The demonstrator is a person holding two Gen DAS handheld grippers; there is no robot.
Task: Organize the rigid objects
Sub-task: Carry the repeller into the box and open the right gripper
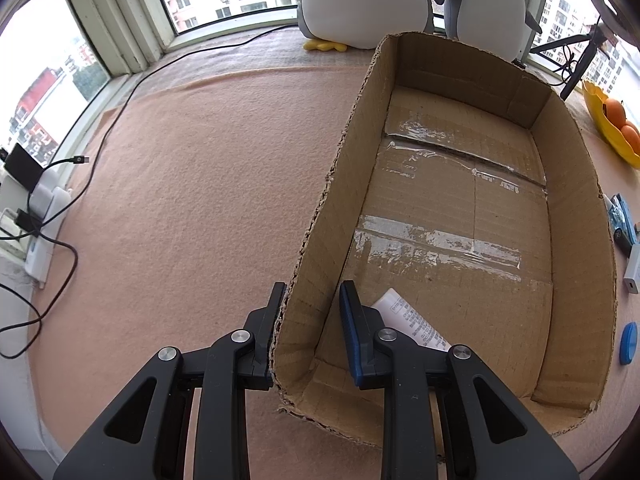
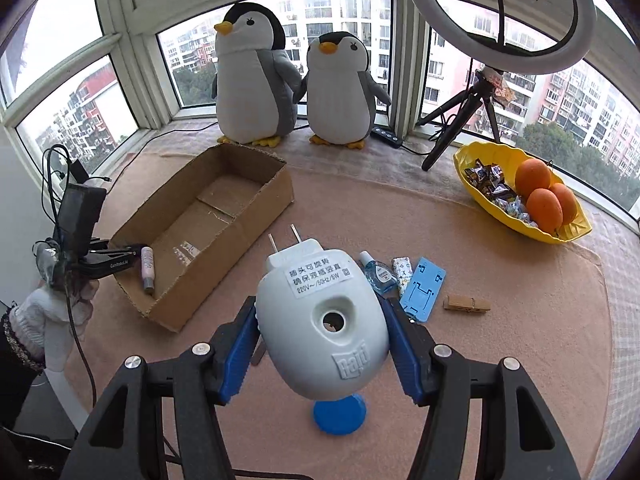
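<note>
An open cardboard box (image 1: 576,184) lies on the pink mat. My left gripper (image 1: 313,286) is shut on its near left wall, one finger outside and one inside. A white tube (image 1: 404,316) lies on the box floor beside the inner finger. The right wrist view shows the same box (image 2: 224,264), the tube (image 2: 147,268) and the left gripper (image 2: 120,256) at the left. My right gripper (image 2: 320,302) is shut on a white plug-in device (image 2: 320,320), held above the mat with its two prongs pointing away. A blue cap (image 2: 340,414) lies on the mat below it.
Right of the box lie a small blue bottle (image 2: 376,274), a patterned packet (image 2: 402,274), a blue stand (image 2: 424,288) and a wooden clothespin (image 2: 466,303). A yellow bowl (image 2: 560,236) holds oranges and sweets. Two plush penguins (image 2: 256,80) and a ring-light tripod (image 2: 456,120) stand by the window. Cables (image 1: 60,240) lie at the left.
</note>
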